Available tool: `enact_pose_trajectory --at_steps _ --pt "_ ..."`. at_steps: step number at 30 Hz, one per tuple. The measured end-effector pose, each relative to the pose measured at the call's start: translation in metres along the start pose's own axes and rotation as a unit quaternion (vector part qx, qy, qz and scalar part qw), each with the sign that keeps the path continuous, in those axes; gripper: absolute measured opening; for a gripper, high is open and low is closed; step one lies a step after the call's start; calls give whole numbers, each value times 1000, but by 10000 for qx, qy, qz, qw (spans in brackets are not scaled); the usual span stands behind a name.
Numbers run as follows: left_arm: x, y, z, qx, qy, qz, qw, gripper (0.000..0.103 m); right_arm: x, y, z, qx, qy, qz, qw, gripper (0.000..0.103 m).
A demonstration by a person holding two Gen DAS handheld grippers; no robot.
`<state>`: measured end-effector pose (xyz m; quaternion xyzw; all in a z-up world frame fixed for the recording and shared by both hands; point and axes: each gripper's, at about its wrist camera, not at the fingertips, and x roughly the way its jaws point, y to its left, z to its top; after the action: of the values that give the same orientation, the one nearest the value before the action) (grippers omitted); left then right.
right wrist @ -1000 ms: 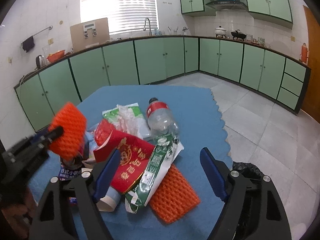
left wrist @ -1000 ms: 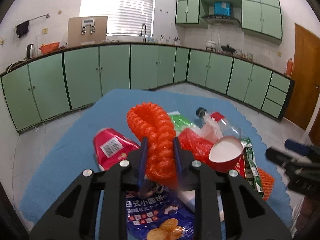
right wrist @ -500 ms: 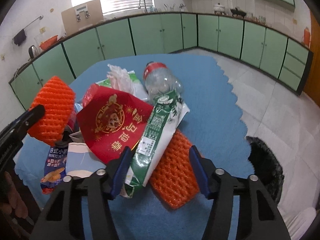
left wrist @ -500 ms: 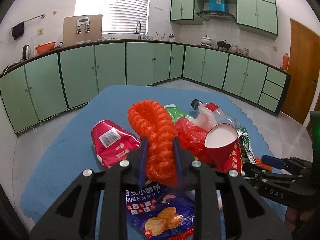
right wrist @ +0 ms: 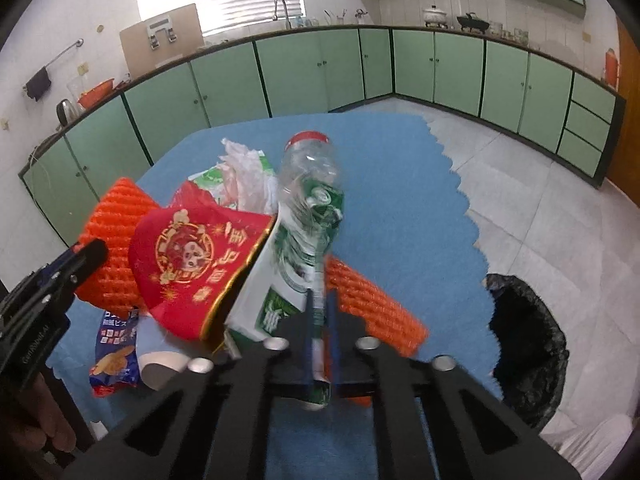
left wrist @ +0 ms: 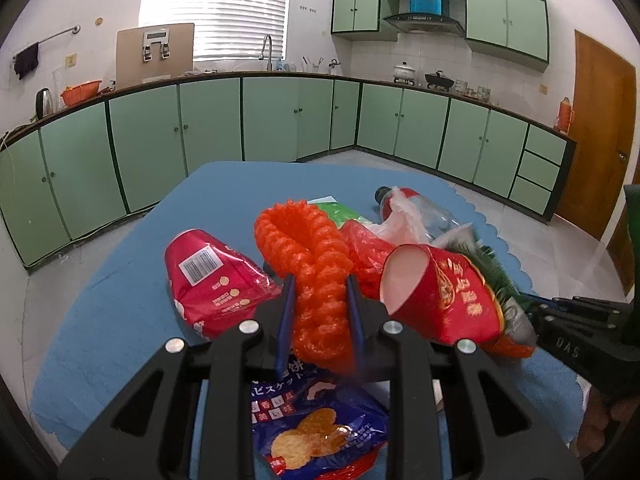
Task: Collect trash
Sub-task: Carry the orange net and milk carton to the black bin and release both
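left gripper (left wrist: 320, 312) clamped on an orange foam mesh fruit sleeve (left wrist: 310, 264) at lower centre of the left wrist view, blue fingers (left wrist: 285, 320) pressed flat against both sides of it. sleeve's long axis ran up and away from the camera, its open mouth curling toward the upper left at mid-frame. seen again at the left edge of the right wrist view as a ribbed orange block (right wrist: 110, 248) held at the tip of the black tool.

right gripper (right wrist: 322, 336) closed nearly together on the edge of a green-and-white printed plastic wrapper (right wrist: 304, 248), lower centre of the right wrist view. wrapper's long axis ran from the fingers up toward the frame's centre, slightly blurred, its top overlapping a crushed clear plastic bottle with a red cap (right wrist: 308, 160). bottle lay lengthwise up the frame, cap pointing to the far edge of the blue scalloped tablecloth (right wrist: 400, 208).

just left of the wrapper, a red paper cup with gold print (right wrist: 192, 264), tipped on its side, rim toward the lower right; in the left wrist view its white interior (left wrist: 404, 272) faced left. under the wrapper at right of centre, a second orange foam mesh sleeve (right wrist: 376, 304), flat, long axis slanting to the lower right. crumpled white plastic film (right wrist: 244, 172) at upper centre. red snack bag with a barcode (left wrist: 212, 280) left of centre in the left wrist view, blue biscuit bag (left wrist: 316, 420) at bottom centre. black-lined bin (right wrist: 524, 344) on the floor at the right edge of the right wrist view.
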<state>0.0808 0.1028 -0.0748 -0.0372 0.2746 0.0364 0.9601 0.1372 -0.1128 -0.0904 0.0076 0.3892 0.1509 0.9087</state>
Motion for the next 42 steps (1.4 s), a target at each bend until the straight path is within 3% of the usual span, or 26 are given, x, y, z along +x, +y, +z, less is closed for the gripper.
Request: enact_pose_trajectory --at_steps 8,12,19,28,34,42 --pt "0 -2 -3 27 -3 -12 10000 23 3 4 0 -157 118 -34 9998 9" --pt "0 0 -3 32 16 -27 10000 23 9 5 -2 -226 236 -21 9995 3" --pt "-5 2 2 22 -70 -69 9999 23 -8 5 6 -256 -73 68 9996 3" --pt "-30 -11 29 114 -567 -249 9980 23 -40 -11 24 -79 -517 190 9984 3" --pt "-34 -43 45 237 -756 -713 9943 23 -63 -38 32 100 -838 -25 9964 3" --pt "-15 -118 48 475 -741 -1562 9838 23 -90 -106 28 492 -1073 -770 9900 3"
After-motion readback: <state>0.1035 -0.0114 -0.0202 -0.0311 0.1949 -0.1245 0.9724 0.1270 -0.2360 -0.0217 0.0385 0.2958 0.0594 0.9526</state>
